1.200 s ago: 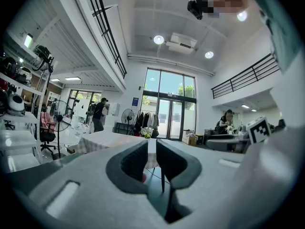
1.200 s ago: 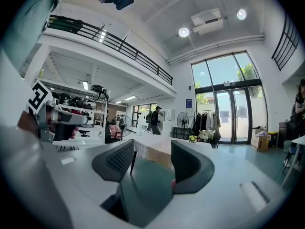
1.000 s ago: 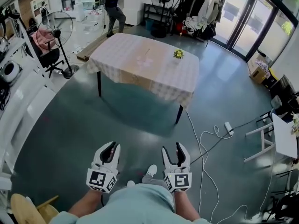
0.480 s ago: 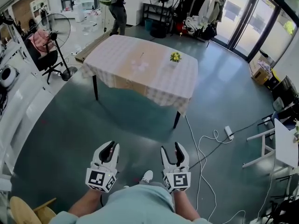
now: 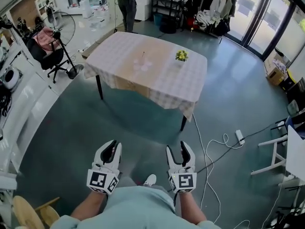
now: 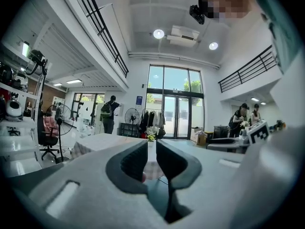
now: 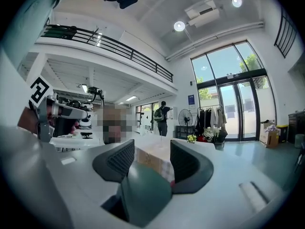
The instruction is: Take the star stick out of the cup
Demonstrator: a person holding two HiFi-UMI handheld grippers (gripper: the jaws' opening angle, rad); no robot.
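Head view: empty fingers (image 6: 127,166), left gripper (image 5: 112,147) narrow, right gripper (image 5: 178,150) wider; far ahead, the desk's (image 5: 114,61) cup (image 5: 143,65) holds a star stick (image 5: 143,55), probably light and thin, so pinch its stem.

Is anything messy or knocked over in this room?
Nothing looks knocked over on the checked-cloth table; the small vase of yellow flowers stands upright. Only the loose white cable and white power strip sprawl across the grey floor.
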